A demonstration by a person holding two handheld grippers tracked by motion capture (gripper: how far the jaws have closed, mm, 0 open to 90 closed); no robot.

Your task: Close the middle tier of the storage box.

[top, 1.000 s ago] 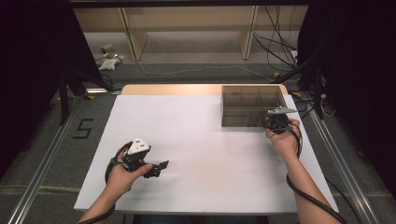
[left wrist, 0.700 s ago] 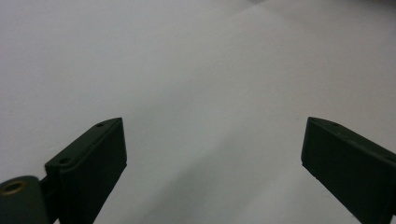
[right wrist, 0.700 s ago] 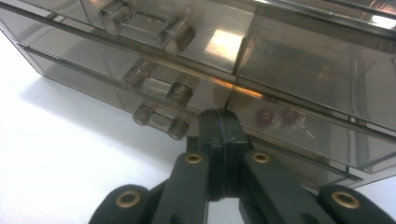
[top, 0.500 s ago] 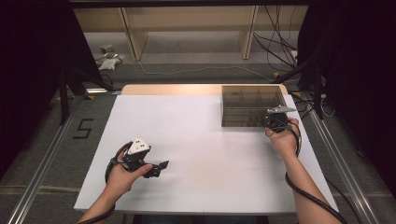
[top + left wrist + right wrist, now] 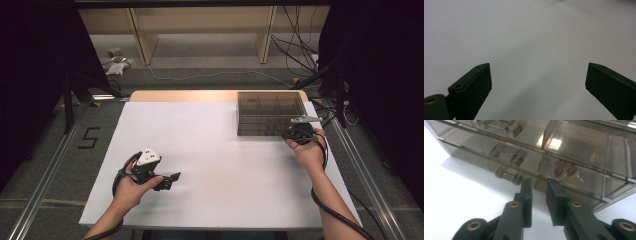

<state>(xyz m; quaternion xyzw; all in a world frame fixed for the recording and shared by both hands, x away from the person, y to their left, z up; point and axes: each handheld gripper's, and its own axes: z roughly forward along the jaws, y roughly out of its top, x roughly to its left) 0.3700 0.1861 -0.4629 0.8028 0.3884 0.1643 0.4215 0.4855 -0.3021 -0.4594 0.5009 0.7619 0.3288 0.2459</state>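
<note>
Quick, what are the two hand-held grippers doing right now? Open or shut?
Left hand-held gripper: open, nothing between its jaws.
Right hand-held gripper: jaws just opening, slightly apart, empty, at the front of the smoky plastic drawer box.

A large dark "5" (image 5: 90, 138) is marked on the grey floor (image 5: 60, 190), left of the tabletop (image 5: 215, 150). It reads upright in the high view. No other writing is legible.

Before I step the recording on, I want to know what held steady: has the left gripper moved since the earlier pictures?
No. In the high view the left gripper sits at the same spot on the white table, equally far from its near edge.
</note>
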